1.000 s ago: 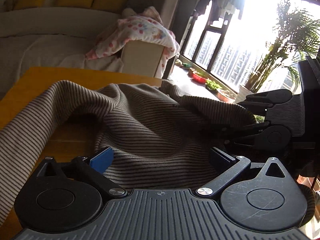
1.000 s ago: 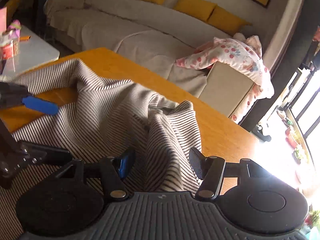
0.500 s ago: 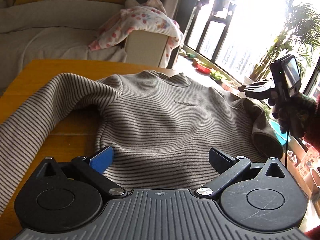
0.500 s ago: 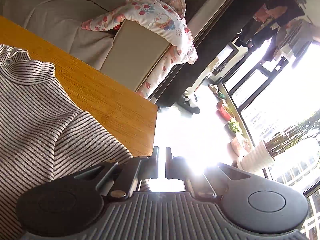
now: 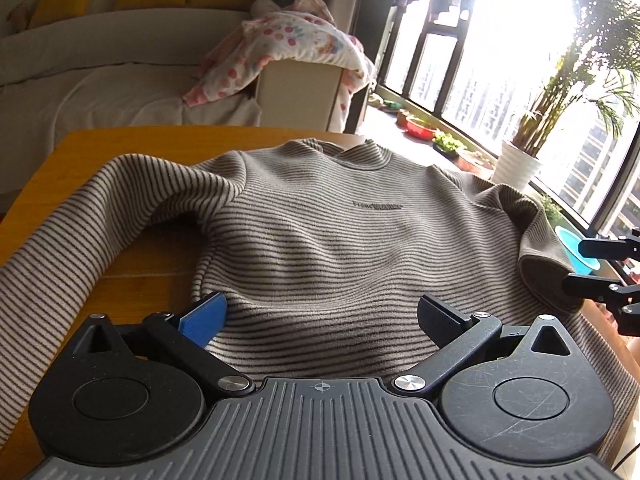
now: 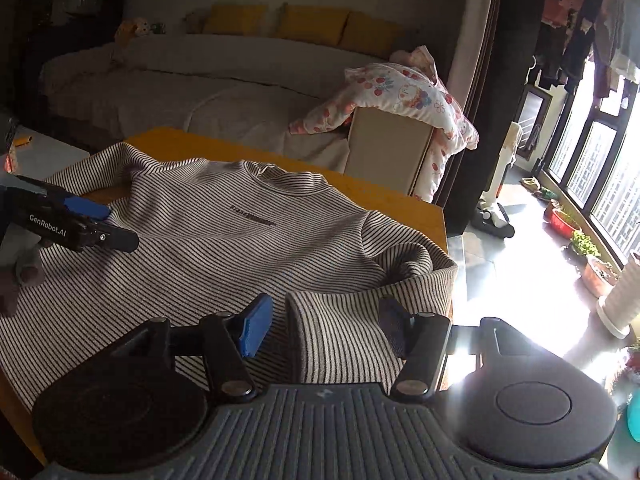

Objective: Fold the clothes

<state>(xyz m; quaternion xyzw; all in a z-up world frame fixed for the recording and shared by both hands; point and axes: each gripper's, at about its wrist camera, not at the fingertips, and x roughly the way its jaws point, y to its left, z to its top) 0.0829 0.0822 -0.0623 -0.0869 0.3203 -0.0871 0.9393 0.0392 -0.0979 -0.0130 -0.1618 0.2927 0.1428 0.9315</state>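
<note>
A grey striped sweater lies spread face up on the wooden table, collar at the far side. It also shows in the right wrist view. My left gripper is open over the sweater's hem, with cloth lying between the spread fingers. My right gripper is open around the bunched right sleeve near the table's right edge. The left sleeve runs toward me along the left side. Each gripper shows in the other's view: the right, the left.
A sofa with yellow cushions stands behind the table. A floral blanket drapes a box at its end. Windows and potted plants line the right side. A white side table sits at the left.
The sweater went from a lifted, bunched heap to lying flat and spread. My right gripper swung away shut, then came back low by the right sleeve and opened. My left gripper stayed open.
</note>
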